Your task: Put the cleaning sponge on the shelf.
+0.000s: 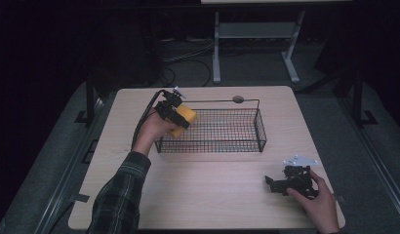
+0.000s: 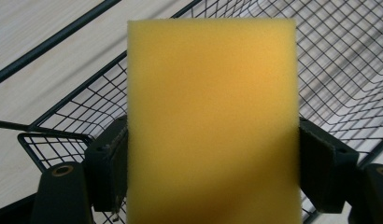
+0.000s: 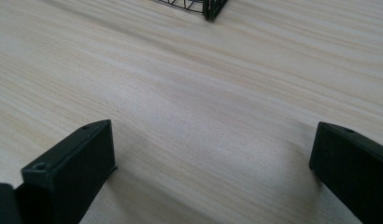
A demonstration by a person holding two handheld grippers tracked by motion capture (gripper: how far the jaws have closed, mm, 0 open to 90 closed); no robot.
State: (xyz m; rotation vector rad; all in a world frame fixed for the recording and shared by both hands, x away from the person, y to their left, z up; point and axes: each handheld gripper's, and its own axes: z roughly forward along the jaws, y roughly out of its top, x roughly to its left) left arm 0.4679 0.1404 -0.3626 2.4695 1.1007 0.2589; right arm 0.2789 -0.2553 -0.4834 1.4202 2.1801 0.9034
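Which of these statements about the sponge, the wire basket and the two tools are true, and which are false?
1. The left tool grips a yellow sponge. True.
2. The sponge lies flat on the table outside the basket. False: it is held at the left end of the wire basket, between the tool's jaws.
3. The right tool has open jaws with nothing between them. True.
4. The right tool is inside the basket. False: it rests near the table's front right corner, apart from the basket.
5. The basket is made of solid white plastic. False: it is black wire mesh.
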